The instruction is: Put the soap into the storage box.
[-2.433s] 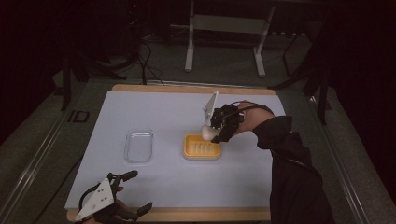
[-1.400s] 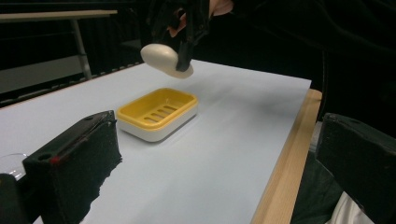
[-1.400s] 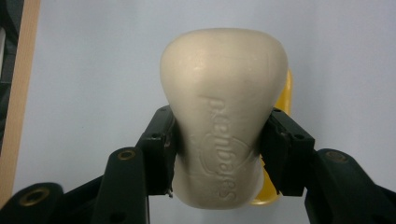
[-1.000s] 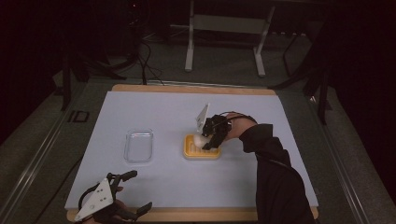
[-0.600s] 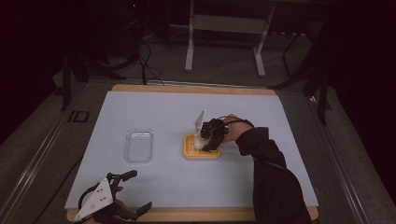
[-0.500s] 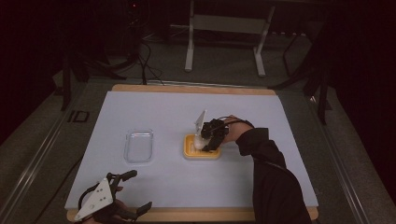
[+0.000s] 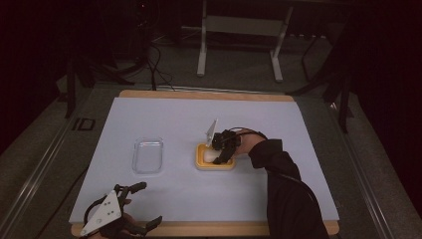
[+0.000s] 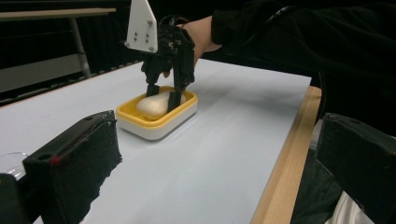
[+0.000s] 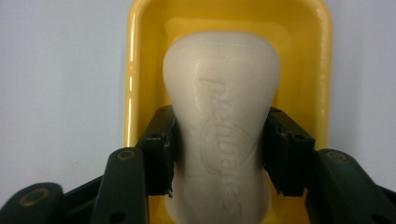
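— Where is the soap bar (image 9: 219, 135)?

— In the yellow soap dish (image 7: 215, 164) near the middle of the worktop (image 7: 278, 129). The right gripper (image 7: 222, 153) reaches down into it, fingers (image 9: 161, 149) pinching the bar on both sides.

— And the other hand?

— The left gripper (image 7: 130, 209) sits at the near edge, fingers spread with nothing between them. A clear plastic lid (image 7: 148, 156) lies left of the dish.

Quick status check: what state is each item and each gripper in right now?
soap bar: in the yellow dish, clamped at its sides.
yellow soap dish: upright on the table, holding the soap.
clear lid: lying flat, apart from the dish.
right gripper: shut on the soap bar.
left gripper: open, holding nothing.
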{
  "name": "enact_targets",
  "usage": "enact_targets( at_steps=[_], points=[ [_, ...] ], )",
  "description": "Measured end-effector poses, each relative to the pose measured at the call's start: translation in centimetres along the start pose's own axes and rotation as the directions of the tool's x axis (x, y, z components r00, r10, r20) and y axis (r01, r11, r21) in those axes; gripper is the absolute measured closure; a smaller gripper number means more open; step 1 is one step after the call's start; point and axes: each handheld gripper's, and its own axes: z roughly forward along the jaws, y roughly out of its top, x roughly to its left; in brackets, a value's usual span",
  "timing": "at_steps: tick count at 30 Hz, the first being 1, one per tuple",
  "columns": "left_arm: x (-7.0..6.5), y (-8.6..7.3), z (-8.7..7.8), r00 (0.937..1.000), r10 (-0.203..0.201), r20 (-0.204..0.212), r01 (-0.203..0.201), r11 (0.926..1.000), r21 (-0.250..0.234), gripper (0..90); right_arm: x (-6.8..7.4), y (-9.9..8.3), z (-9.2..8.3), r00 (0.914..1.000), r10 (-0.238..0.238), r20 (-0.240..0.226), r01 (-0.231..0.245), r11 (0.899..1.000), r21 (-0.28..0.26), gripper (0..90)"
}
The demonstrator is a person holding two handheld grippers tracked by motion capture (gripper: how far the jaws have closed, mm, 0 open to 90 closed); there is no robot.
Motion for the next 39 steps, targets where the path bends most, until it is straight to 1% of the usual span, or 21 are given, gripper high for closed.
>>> enact_targets(
  at_steps=[1, 2, 6, 12, 15, 16, 17, 19, 20, 21, 24, 25, 26, 28, 32, 33, 34, 35, 36, 37, 39],
  points=[
    [0.0, 0.0, 0.0, 1.0000, 0.000, 0.000, 0.000, 1.0000, 0.000, 0.0, 0.0, 0.0, 0.0, 1.0000, 0.000, 0.000, 0.000, 1.000, 0.000, 49.2],
    [0.0, 0.0, 0.0, 1.0000, 0.001, 0.001, -0.001, 1.0000, 0.001, 0.0, -0.1, 0.1, 0.3, 0.9997, 0.024, -0.007, -0.024, 1.000, -0.001, 49.0],
    [0.0, 0.0, 0.0, 1.0000, 0.003, 0.001, -0.003, 1.0000, 0.005, 0.0, 0.0, 0.1, 0.3, 0.9994, 0.032, -0.012, -0.032, 0.999, -0.001, 48.8],
    [0.0, 0.0, 0.0, 1.0000, 0.003, 0.000, -0.003, 1.0000, 0.006, 0.0, 0.1, 0.2, 0.1, 0.9996, 0.028, -0.004, -0.028, 1.000, 0.007, 47.9],
    [0.0, 0.0, 0.1, 1.0000, 0.003, 0.001, -0.003, 1.0000, 0.008, 0.0, 0.1, 0.3, -0.3, 0.9996, 0.028, -0.005, -0.028, 1.000, -0.001, 47.2],
    [0.0, 0.0, 0.1, 1.0000, 0.003, 0.001, -0.003, 1.0000, 0.009, 0.0, 0.1, 0.3, -0.5, 0.9996, 0.026, -0.003, -0.026, 1.000, -0.005, 47.1],
    [0.0, 0.0, 0.1, 1.0000, 0.003, 0.002, -0.003, 1.0000, 0.009, 0.0, 0.2, 0.3, -0.9, 0.9995, 0.031, -0.004, -0.031, 0.999, -0.023, 47.1],
    [0.0, 0.0, 0.1, 1.0000, 0.003, 0.001, -0.003, 1.0000, 0.009, 0.1, 0.2, 0.3, -1.2, 0.9995, 0.030, 0.001, -0.030, 0.999, -0.032, 47.1],
    [0.0, 0.0, 0.1, 1.0000, 0.003, 0.001, -0.003, 1.0000, 0.009, 0.0, 0.2, 0.4, -1.5, 0.9995, 0.029, 0.009, -0.029, 0.999, -0.040, 47.1],
    [0.0, 0.0, 0.1, 1.0000, 0.003, 0.001, -0.003, 1.0000, 0.009, 0.0, 0.3, 0.5, -2.3, 0.9994, 0.031, 0.017, -0.030, 0.998, -0.056, 47.2],
    [0.0, 0.0, 0.1, 1.0000, 0.003, 0.001, -0.003, 1.0000, 0.009, 0.0, 0.4, 0.5, -2.8, 0.9992, 0.032, 0.025, -0.030, 0.998, -0.059, 46.7],
    [0.0, 0.0, 0.1, 1.0000, 0.002, 0.001, -0.002, 1.0000, 0.009, 0.1, 0.5, 0.5, -3.2, 0.9987, 0.041, 0.030, -0.039, 0.997, -0.062, 46.7],
    [0.0, 0.0, 0.1, 1.0000, 0.002, 0.000, -0.002, 1.0000, 0.009, 0.1, 0.5, 0.5, -3.2, 0.9987, 0.041, 0.030, -0.039, 0.997, -0.062, 46.7],
    [0.0, 0.0, 0.1, 1.0000, 0.002, 0.000, -0.002, 1.0000, 0.009, 0.0, 0.8, 0.3, -3.7, 0.9978, 0.059, 0.030, -0.057, 0.996, -0.070, 46.8],
    [0.0, 0.0, 0.1, 1.0000, 0.000, 0.005, 0.000, 0.9999, 0.013, 0.0, 1.1, 0.0, -4.1, 0.9962, 0.079, 0.038, -0.075, 0.993, -0.090, 47.1],
    [0.0, 0.0, 0.1, 1.0000, 0.001, 0.004, -0.001, 0.9999, 0.014, 0.1, 1.2, -0.1, -4.2, 0.9950, 0.091, 0.041, -0.087, 0.992, -0.092, 47.0],
    [0.0, 0.0, 0.1, 1.0000, 0.000, 0.004, 0.000, 0.9999, 0.012, 0.0, 1.4, -0.3, -4.4, 0.9898, 0.121, 0.074, -0.113, 0.988, -0.107, 45.6],
    [0.0, 0.0, 0.1, 1.0000, 0.000, 0.004, 0.000, 0.9999, 0.012, 0.0, 1.4, -0.3, -4.4, 0.9898, 0.121, 0.074, -0.113, 0.988, -0.107, 45.6],
    [0.0, 0.0, 0.1, 1.0000, 0.000, 0.003, 0.000, 0.9999, 0.014, 0.0, 1.4, -0.4, -4.6, 0.9843, 0.147, 0.098, -0.135, 0.984, -0.120, 42.9],
    [0.0, 0.0, 0.1, 1.0000, 0.000, 0.002, 0.000, 0.9999, 0.014, 0.1, 1.4, -0.5, -4.7, 0.9770, 0.190, 0.098, -0.176, 0.975, -0.137, 37.5],
    [0.1, 0.0, 0.1, 1.0000, -0.001, 0.000, 0.001, 0.9999, 0.015, 0.0, 1.4, -0.7, -4.9, 0.9575, 0.256, 0.133, -0.235, 0.960, -0.153, 33.9]
  ],
)
